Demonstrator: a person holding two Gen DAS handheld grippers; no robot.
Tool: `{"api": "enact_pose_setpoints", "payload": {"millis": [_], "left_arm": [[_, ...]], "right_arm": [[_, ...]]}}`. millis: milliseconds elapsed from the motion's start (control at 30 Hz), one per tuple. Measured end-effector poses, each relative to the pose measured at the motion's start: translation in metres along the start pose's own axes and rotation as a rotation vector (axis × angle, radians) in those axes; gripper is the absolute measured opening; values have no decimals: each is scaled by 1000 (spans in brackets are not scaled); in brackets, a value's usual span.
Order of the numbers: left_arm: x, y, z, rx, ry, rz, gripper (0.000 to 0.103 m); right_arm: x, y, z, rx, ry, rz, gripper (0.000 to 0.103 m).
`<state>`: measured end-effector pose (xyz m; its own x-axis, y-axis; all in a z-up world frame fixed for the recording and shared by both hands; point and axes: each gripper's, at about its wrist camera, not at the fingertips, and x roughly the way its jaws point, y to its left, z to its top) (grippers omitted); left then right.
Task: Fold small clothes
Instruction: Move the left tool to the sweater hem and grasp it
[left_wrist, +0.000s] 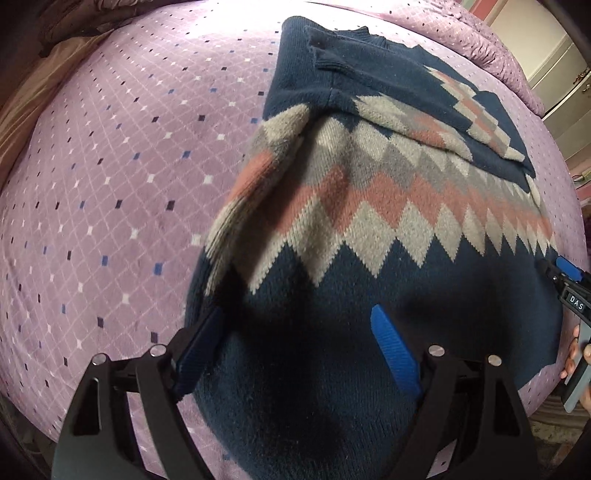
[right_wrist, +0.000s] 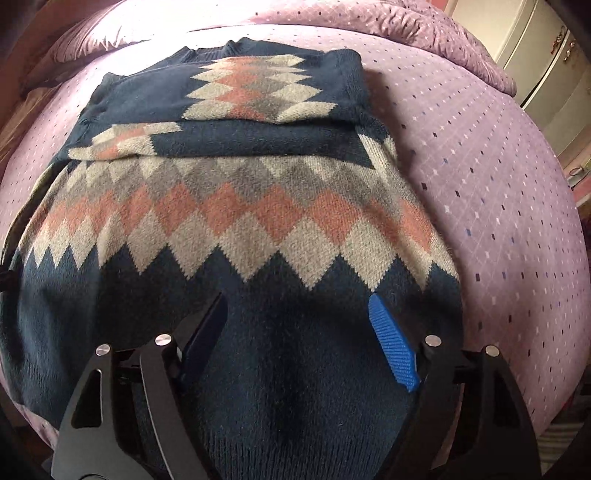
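Observation:
A navy knit sweater (left_wrist: 369, 221) with grey and pink diamond bands lies flat on the bed, both sleeves folded across its chest (right_wrist: 255, 92). My left gripper (left_wrist: 297, 310) points down over the plain navy lower part near the sweater's left edge. It is open, with its pads wide apart and only flat fabric below them. My right gripper (right_wrist: 298, 299) hovers the same way over the lower right part of the sweater (right_wrist: 258, 229), open and holding nothing. In the left wrist view a blue fingertip (left_wrist: 567, 266) of the right gripper shows at the sweater's right edge.
The purple quilted bedspread (left_wrist: 110, 184) spreads left of the sweater and also to its right (right_wrist: 498, 203). Bunched purple bedding (right_wrist: 424, 26) lies at the head end. A cream cabinet (right_wrist: 546, 85) stands beyond the bed's right side. A hand (left_wrist: 572, 354) grips the right gripper's handle.

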<state>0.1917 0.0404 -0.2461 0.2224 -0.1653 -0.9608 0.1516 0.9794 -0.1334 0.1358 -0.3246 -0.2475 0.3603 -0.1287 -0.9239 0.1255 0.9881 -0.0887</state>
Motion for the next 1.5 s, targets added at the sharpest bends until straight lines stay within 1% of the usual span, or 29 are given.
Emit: {"api": "enact_pose_setpoints", "payload": {"millis": [33, 100, 167, 267, 533, 600, 667, 733, 867, 1000, 1067, 1167, 1233, 1267, 1300, 1367, 1467, 1500], "left_arm": [[1, 1, -4, 3, 3, -2, 83], [1, 2, -11, 13, 1, 3, 83], [1, 5, -18, 18, -2, -2, 83], [0, 9, -29, -4, 7, -35, 83], [-14, 18, -69, -101, 46, -132, 83], [-18, 15, -77, -105, 54, -128, 83], [-25, 14, -85, -111, 59, -102, 83], [-30, 14, -95, -137, 76, -81, 83], [-26, 17, -114, -200, 131, -99, 83], [-19, 10, -117, -200, 161, -102, 82], [-15, 5, -116, -197, 177, -118, 79], [-16, -4, -113, -190, 178, -119, 75], [-14, -7, -114, -189, 192, -120, 71], [-11, -9, -115, -183, 202, -126, 66], [-7, -11, -116, -165, 216, -121, 54], [-3, -19, -117, -119, 231, -81, 42], [-3, -26, -112, -79, 230, -57, 28], [-3, -29, -109, -64, 232, -49, 26]], "right_arm": [[-2, 2, -3, -4, -5, -4, 80], [-4, 4, -5, -2, -7, -8, 83], [-5, 4, -7, 3, -2, -17, 84], [-9, 2, -10, 4, 16, -37, 84], [-30, -5, -23, 1, 7, -79, 86], [-32, -8, -26, 9, 13, -79, 86], [-35, -11, -28, 13, 8, -80, 86], [-38, -14, -30, 17, 2, -85, 86], [-45, -22, -35, 31, -11, -91, 86], [-49, -32, -42, 44, -4, -105, 86], [-51, -39, -48, 54, 6, -114, 86], [-55, -49, -56, 68, 12, -127, 86], [-56, -55, -62, 79, 22, -134, 86], [-56, -59, -66, 87, 29, -135, 86], [-55, -62, -69, 95, 37, -135, 86], [-55, -67, -74, 107, 51, -132, 86], [-57, -72, -82, 107, 69, -130, 86], [-58, -74, -85, 106, 79, -124, 86]]}}
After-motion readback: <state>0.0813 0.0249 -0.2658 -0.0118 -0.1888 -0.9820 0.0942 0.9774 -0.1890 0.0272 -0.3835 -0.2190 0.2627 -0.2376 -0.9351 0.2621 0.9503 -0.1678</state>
